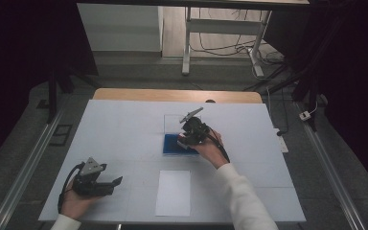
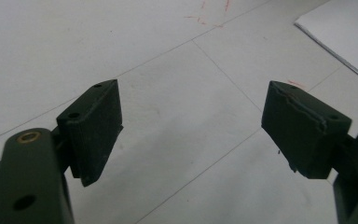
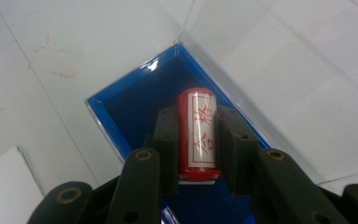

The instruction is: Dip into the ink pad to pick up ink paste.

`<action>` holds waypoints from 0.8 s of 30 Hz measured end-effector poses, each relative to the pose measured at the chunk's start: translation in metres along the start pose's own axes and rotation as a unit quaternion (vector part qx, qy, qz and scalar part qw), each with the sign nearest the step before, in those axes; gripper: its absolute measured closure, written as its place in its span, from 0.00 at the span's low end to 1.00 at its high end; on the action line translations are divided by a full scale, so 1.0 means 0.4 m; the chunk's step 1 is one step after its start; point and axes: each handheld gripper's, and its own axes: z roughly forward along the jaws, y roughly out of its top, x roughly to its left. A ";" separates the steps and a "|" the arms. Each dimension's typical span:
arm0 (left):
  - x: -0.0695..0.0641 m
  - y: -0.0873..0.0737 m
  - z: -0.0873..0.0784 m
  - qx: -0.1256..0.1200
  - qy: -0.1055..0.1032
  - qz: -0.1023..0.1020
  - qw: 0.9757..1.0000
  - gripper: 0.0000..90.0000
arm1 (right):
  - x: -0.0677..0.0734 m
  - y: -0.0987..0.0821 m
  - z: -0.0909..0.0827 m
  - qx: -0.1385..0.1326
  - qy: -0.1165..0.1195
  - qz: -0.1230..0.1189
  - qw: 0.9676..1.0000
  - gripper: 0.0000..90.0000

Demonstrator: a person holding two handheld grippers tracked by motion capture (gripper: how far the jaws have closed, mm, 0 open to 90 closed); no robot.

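Stamp work, by the look of it: the right gripper (image 3: 196, 154) is clamped on a small red stamp (image 3: 196, 135), jaws squeezing its two long sides, and holds it over the blue ink pad (image 3: 135, 105) that sits in an open clear case (image 1: 172, 122) near the middle of the table (image 1: 120, 124). Whether the stamp's face touches the pad I cannot tell from here. I judge this to be the inking step. Next would be to lift the stamp clear of the case and carry it to the white sheet of paper (image 1: 173, 192) lying nearer the person, then press it down squarely. The left gripper (image 2: 191, 126) rests with its jaws wide apart and nothing between them, well away from the pad. The stamp's white label carries red Chinese characters, seemingly 合格.
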 end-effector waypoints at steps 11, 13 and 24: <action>-0.003 0.002 -0.003 -0.002 0.000 0.002 1.000 0.23 | 0.003 0.006 0.009 0.019 -0.006 0.003 1.000 0.78; -0.003 0.002 -0.004 -0.002 0.001 0.001 1.000 0.23 | 0.005 0.005 0.009 0.017 -0.009 0.000 1.000 0.78; -0.006 0.003 -0.005 -0.004 0.001 0.001 1.000 0.23 | 0.012 -0.007 0.010 -0.001 -0.018 -0.003 1.000 0.78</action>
